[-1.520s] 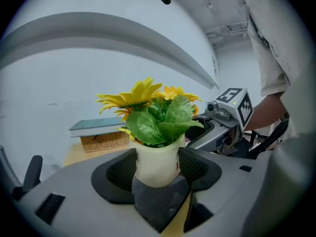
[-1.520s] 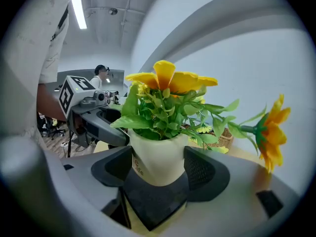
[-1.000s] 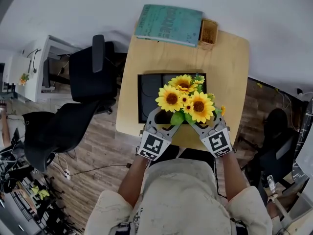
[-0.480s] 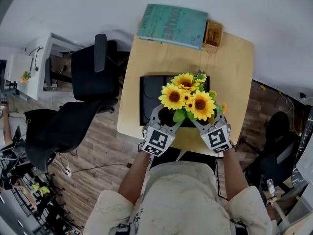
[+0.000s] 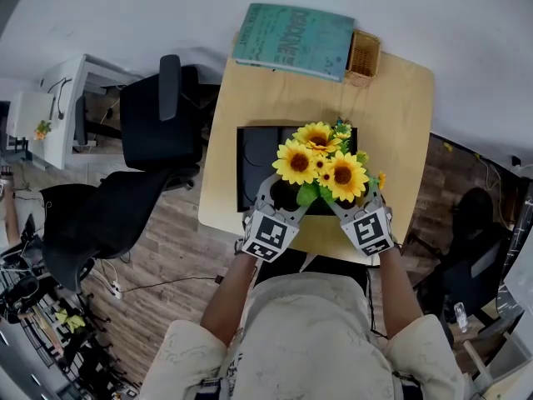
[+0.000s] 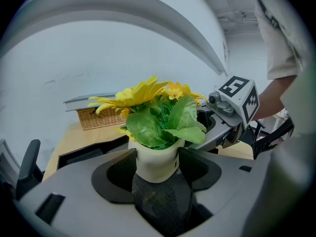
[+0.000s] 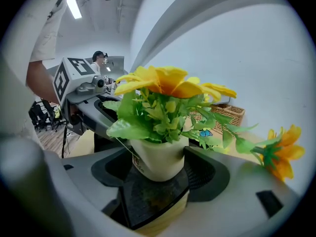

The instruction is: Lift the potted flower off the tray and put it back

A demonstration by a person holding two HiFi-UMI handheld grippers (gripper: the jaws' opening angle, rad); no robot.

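On the table (image 5: 408, 140), over the tray's (image 5: 252, 161) near edge, I have the potted flower (image 5: 321, 163) upright, with left gripper (image 5: 273, 198) and right gripper (image 5: 350, 208) clamped on opposite sides.

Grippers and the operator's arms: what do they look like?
Both match: left gripper and right gripper have light grey moulded bodies, black textured pads, and each carries a white marker cube with black squares. No cables visible. The operator wears a cream short-sleeved shirt.
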